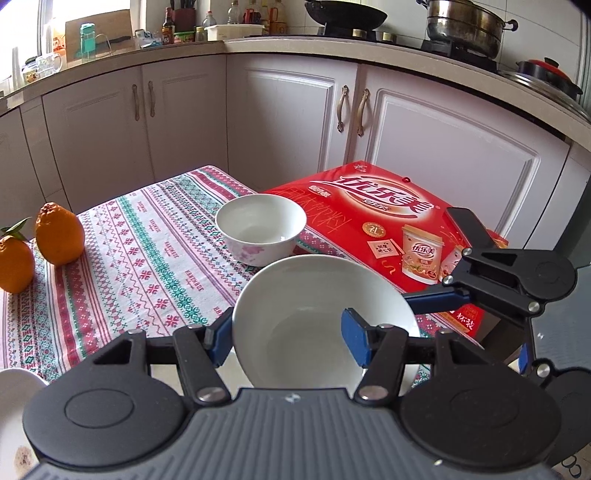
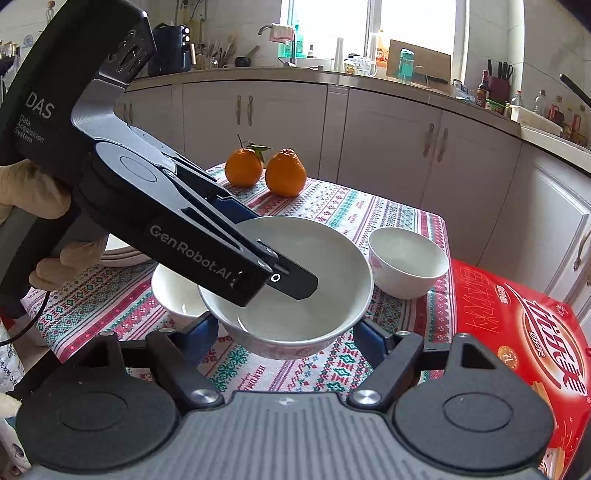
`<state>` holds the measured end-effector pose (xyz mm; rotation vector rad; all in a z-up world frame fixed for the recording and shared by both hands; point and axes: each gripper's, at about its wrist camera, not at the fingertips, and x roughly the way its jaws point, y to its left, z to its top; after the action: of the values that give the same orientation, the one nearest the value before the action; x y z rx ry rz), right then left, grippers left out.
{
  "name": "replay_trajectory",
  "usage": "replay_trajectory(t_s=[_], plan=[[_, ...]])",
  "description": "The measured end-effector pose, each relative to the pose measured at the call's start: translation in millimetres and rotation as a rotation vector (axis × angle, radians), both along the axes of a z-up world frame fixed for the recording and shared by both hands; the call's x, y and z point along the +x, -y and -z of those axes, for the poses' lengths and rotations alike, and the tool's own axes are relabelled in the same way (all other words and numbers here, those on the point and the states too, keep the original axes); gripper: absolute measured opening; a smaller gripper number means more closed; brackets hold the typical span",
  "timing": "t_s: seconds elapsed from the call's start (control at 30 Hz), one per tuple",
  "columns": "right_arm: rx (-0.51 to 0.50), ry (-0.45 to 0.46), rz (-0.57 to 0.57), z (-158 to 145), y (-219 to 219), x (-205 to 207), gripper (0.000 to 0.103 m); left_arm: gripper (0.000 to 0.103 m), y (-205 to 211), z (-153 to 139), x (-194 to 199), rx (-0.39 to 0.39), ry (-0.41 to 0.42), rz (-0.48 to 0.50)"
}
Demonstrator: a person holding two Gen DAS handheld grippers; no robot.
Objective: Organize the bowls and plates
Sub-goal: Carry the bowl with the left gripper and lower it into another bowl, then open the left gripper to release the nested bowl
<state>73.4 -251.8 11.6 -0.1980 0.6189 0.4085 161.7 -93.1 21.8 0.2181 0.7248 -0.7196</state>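
The left tongs (image 1: pixel 288 336) point downward, closed across a white bowl's (image 1: pixel 314 332) rim, one blue pad inside, one outside. The right tongs (image 2: pixel 284 332) also tilt down, their blue pads clasping the same bowl's outer sides. A gloved hand (image 2: pixel 33 206) grips the left handle

Bright daylight from a blown-out window (image 2: pixel 369 26) at the back; glare also at the left wrist view's top-left corner. Soft, faint shadows under the oranges (image 2: pixel 266 171) and bowl (image 1: pixel 260 229). Strong fisheye bending of cabinets (image 1: pixel 295 118), dark vignetted corners. Sharp mid-frame, slightly soft at the edges.
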Motion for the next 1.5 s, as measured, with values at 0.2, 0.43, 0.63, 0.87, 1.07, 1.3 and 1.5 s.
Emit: replay_trajectory(t_s=[0.2,0.43,0.63,0.87,1.07,1.3,1.5], plan=[[-0.005,0.003,-0.052,-3,-20,6,0.084,0.059,-23,-3,1,-0.006,0.011,-0.052],[0.001,-0.009,-0.102,-1,-41,21,0.084,0.059,-47,1,9,-0.009,0.004,-0.114],[0.002,-0.036,-0.128,4,-53,33,0.084,0.059,-60,10,14,-0.010,-0.017,-0.145],[0.006,-0.065,-0.139,14,-62,40,0.084,0.059,-66,20,20,-0.011,-0.042,-0.162],[0.005,-0.083,-0.141,20,-65,44,0.084,0.060,-69,27,22,-0.010,-0.059,-0.164],[0.002,-0.097,-0.141,24,-66,48,0.084,0.060,-70,30,24,-0.015,-0.071,-0.163],[0.009,-0.107,-0.143,26,-65,49,0.084,0.060,-71,34,26,-0.016,-0.078,-0.163]])
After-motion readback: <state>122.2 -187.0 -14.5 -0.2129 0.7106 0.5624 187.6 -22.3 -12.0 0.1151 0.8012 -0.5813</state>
